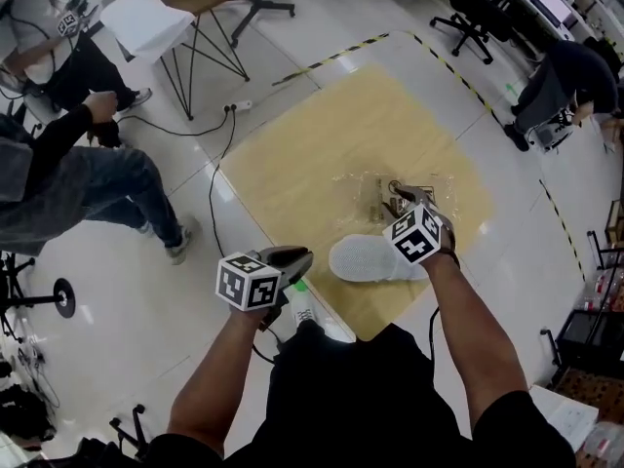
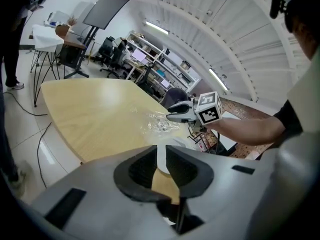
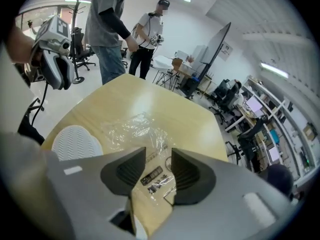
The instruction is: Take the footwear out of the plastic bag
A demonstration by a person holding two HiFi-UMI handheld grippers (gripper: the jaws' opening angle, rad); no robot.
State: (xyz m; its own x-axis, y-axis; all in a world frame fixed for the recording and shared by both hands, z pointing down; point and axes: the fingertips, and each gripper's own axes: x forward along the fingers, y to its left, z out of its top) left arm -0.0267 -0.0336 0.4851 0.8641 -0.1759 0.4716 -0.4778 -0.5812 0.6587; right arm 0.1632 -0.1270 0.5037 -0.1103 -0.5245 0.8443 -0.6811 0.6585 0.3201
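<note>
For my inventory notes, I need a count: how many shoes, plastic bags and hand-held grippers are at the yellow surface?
White shoe: 1
Clear plastic bag: 1
Grippers: 2, the left gripper and the right gripper
Total: 4

One white shoe [image 1: 369, 259], one clear plastic bag [image 3: 132, 129], one tan mat [image 1: 312, 154], and two tongs: left tongs [image 1: 302, 257], right tongs [image 1: 399, 197].

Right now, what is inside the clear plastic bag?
The plastic bag looks flat and empty; only black print shows. The white shoe lies outside it, sole up. The right hand-held gripper covers its near end.
</note>
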